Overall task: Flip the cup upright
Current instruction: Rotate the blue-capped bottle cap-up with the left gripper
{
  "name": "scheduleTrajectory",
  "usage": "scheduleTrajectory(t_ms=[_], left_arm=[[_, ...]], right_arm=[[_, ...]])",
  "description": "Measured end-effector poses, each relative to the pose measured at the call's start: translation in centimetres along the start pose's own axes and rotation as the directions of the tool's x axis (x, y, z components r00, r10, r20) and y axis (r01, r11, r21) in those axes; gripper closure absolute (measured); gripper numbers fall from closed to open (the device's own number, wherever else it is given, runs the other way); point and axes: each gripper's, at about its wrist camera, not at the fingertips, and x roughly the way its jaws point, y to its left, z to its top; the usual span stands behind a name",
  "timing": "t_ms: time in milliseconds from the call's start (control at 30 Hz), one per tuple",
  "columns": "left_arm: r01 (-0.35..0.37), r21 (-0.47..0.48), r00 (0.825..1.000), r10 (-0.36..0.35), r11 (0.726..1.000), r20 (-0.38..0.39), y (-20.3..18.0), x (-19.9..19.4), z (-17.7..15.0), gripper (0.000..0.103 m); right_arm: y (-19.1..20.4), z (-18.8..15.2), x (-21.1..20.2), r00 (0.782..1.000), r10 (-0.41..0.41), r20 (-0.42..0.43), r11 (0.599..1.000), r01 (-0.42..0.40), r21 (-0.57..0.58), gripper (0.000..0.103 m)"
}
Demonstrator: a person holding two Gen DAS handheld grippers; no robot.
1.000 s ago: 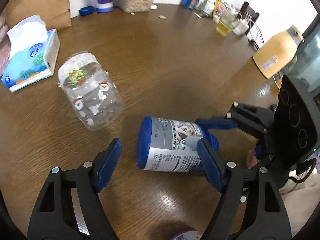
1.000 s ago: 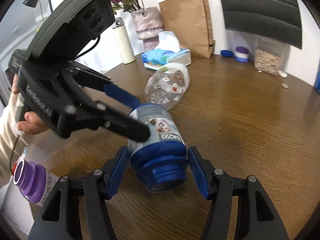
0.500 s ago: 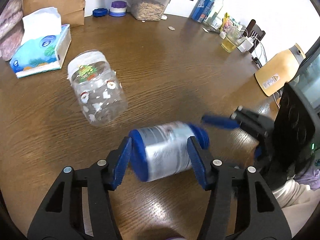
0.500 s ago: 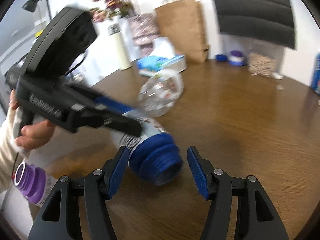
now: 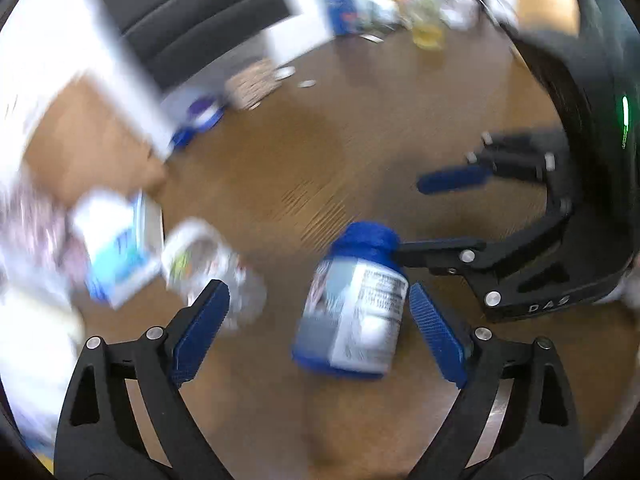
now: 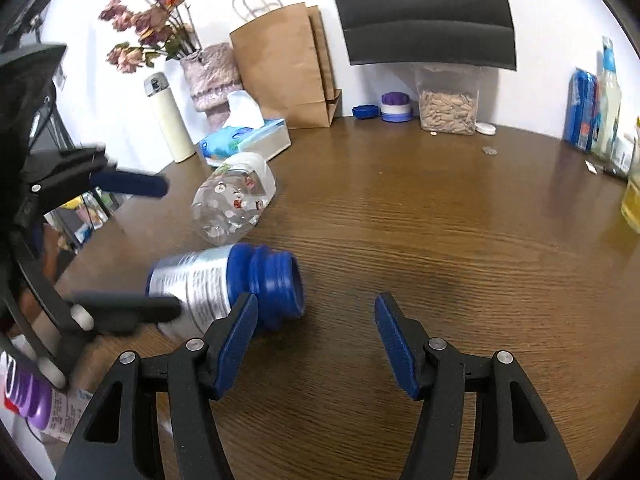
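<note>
Tabletop (image 6: pixel 440 240); both tools apparently agape, cup (image 6: pixel 224 284) sideways.

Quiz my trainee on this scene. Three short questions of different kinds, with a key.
1. True or false: the blue bottle stands upright on the table.
2. What lies just behind the blue bottle in the right wrist view? A) a clear jar on its side B) a red mug C) a stack of plates
3. Fill in: the right tool is ____ (open or shut), with nothing between its fingers.

Key: 1 false, it lies on its side; 2 A; 3 open.
</note>
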Motion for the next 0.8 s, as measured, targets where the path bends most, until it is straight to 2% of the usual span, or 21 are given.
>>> scheduleTrajectory(t_ms=[67, 133, 167, 200, 300, 367, 533, 600, 700, 800], left_arm=[[0.055, 0.095, 0.998, -0.053, 0.994, -0.029, -1.3, 1.3, 0.7, 0.014], [0.114, 0.142, 0.987, -0.095, 0.983, -0.131, -2.2, 3.6, 1.3, 0.027], [0.11, 0.149, 0.981, -0.083, 0.983, -0.175, -2.4, 4.7, 1.5, 0.039], [0.116, 0.151, 0.976, -0.084, 0.982, -0.201, -2.4, 5.5, 1.6, 0.043], [0.122, 0.117, 0.97, -0.094, 0.986, -0.225, -2.1, 6.5, 1.9, 0.043], [0.119, 0.094, 0.967, -0.094, 0.988, -0.239, -1.7, 6.7, 2.2, 0.043], [0.105, 0.007, 0.968, -0.1, 0.994, -0.232, -1.1, 7.6, 2.7, 0.043], [0.068, 0.01, 0.972, -0.064, 0.998, -0.226, -1.7, 7.2, 2.7, 0.043], [0.018, -0.023, 0.985, -0.021, 1.0, -0.172, -2.0, 6.0, 2.8, 0.043], [-0.042, -0.074, 0.996, 0.036, 0.996, -0.08, -0.9, 2.7, 3.5, 0.043]], right_arm=[[-0.5, -0.1, -0.2, 1.0, -0.02, 0.002, 1.0, 0.02, 0.01, 0.037], [-1.6, 0.0, -0.5, 1.0, -0.02, 0.01, 0.999, 0.019, 0.044, 0.037], [-2.2, 0.0, -0.7, 1.0, -0.028, 0.012, 0.997, 0.027, 0.069, 0.037], [-2.8, -0.1, -0.8, 0.999, -0.04, 0.012, 0.995, 0.038, 0.089, 0.037], [-4.2, -0.2, -1.2, 0.998, -0.054, 0.013, 0.987, 0.051, 0.155, 0.037], [-4.3, 0.0, -1.7, 0.998, -0.053, 0.027, 0.986, 0.048, 0.157, 0.037], [-3.8, 0.3, -2.3, 0.997, -0.055, 0.055, 0.99, 0.048, 0.136, 0.037], [-3.7, 0.2, -2.5, 0.997, -0.038, 0.062, 0.989, 0.029, 0.146, 0.037], [-3.9, 0.3, -3.1, 0.996, -0.045, 0.083, 0.988, 0.032, 0.152, 0.037], [-4.4, 0.5, -4.5, 0.99, -0.028, 0.136, 0.985, 0.004, 0.174, 0.037]])
